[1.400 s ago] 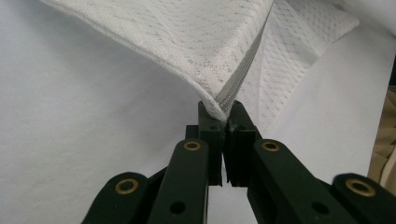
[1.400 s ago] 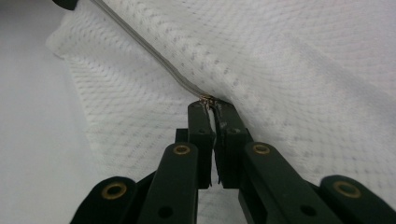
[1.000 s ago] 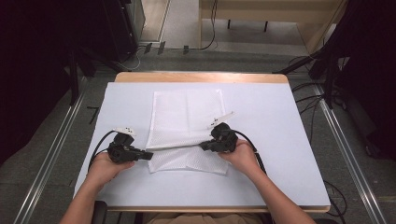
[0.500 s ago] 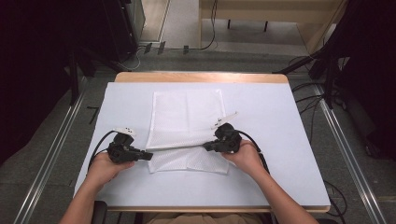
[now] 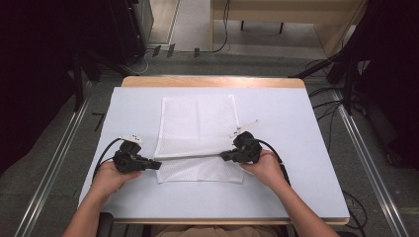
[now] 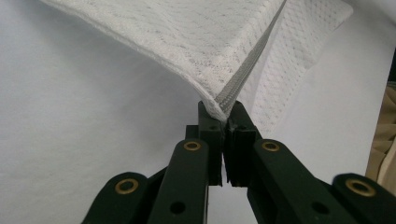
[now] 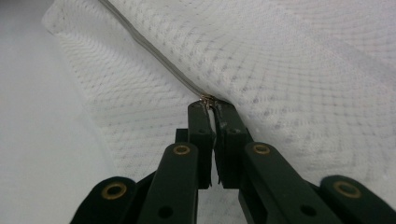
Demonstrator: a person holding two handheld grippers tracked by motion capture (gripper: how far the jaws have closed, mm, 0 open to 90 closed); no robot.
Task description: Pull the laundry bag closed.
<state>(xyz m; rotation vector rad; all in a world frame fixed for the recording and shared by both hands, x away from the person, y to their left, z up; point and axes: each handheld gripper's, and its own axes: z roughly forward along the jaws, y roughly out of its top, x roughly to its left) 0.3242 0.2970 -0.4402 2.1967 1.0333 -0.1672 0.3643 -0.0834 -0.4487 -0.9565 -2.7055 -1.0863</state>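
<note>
White mesh laundry bag [image 5: 197, 129] with a grey zipper seam, lying flat in the middle of the desk [image 5: 296, 128], its near portion folded so that the zipper line runs between the two hand-held tools. Left gripper [image 5: 157, 165] is at the bag's left end of that line and right gripper [image 5: 223, 156] at its right end, both held low over the white cover. From the high view the stretched seam reads as one thin straight line joining the tools, with a strip of mesh lying on the desk nearer the person. Left gripper view adds the detail: the black fingers [image 6: 211, 135] are together and clamped on the bag's corner where the grey zipper tape [image 6: 247, 65] ends, the mesh lifting away from the surface in a taut fold. Right gripper view shows that pair of fingers [image 7: 201, 126] likewise pressed together on the small metal end of the zipper [image 7: 207, 99], mesh spreading beyond. Desk surface is a plain white sheet over a wooden top, whose edge shows at the far side; grey floor, metal rails and dark cables surround it.
</note>
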